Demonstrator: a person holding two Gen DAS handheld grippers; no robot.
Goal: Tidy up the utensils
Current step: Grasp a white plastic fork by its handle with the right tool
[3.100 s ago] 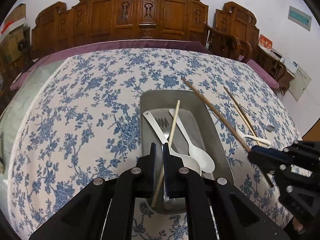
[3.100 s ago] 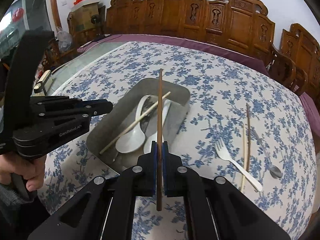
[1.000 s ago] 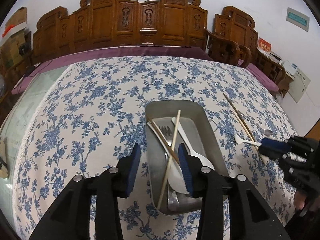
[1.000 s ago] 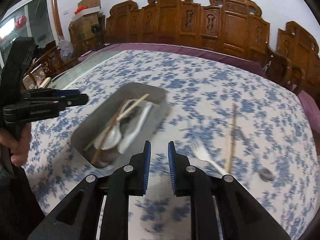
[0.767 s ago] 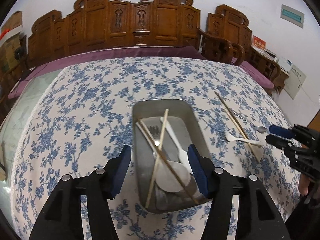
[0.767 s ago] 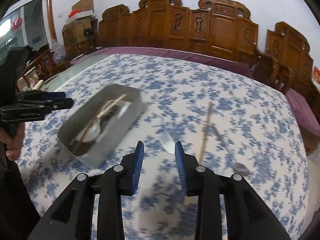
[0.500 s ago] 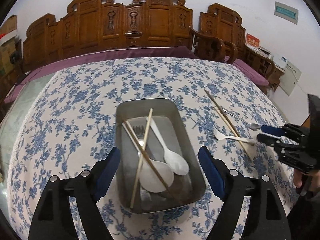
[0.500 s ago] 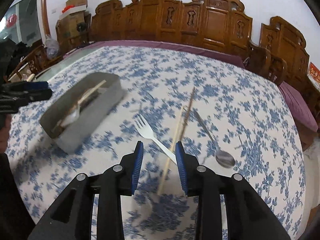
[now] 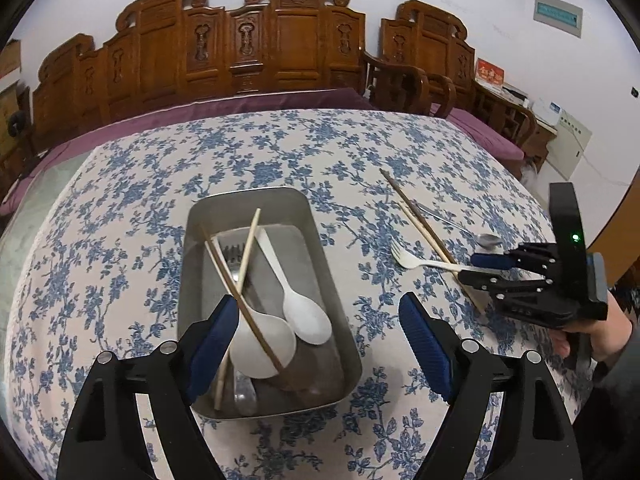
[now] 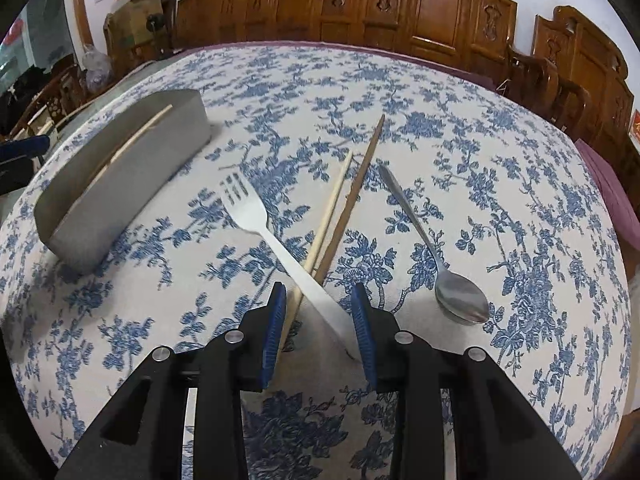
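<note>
- Utensils: white spoons [image 9: 306, 312] and two chopsticks crossed inside metal tray [image 9: 256, 200]; both sticks newly dropped there.
- Beside tray on desk [image 10: 520, 200]: white fork [image 10: 280, 248], pale chopstick [image 10: 328, 204], brown chopstick [image 10: 360, 184], metal spoon [image 10: 460, 296].
- Left gripper [image 9: 320, 336]: jaws just widened, empty, above tray.
- Right gripper [image 10: 320, 320]: jaws just parted, narrow, empty, straddling fork handle; likely next pick.

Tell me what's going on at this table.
A person is sorting utensils into a metal tray with two handheld grippers. The tray already holds two white spoons, a fork and two chopsticks. The left gripper hangs open above it, holding nothing. The right gripper, jaws open, straddles the white fork's handle, beside two chopsticks and a metal spoon on the cloth.
</note>
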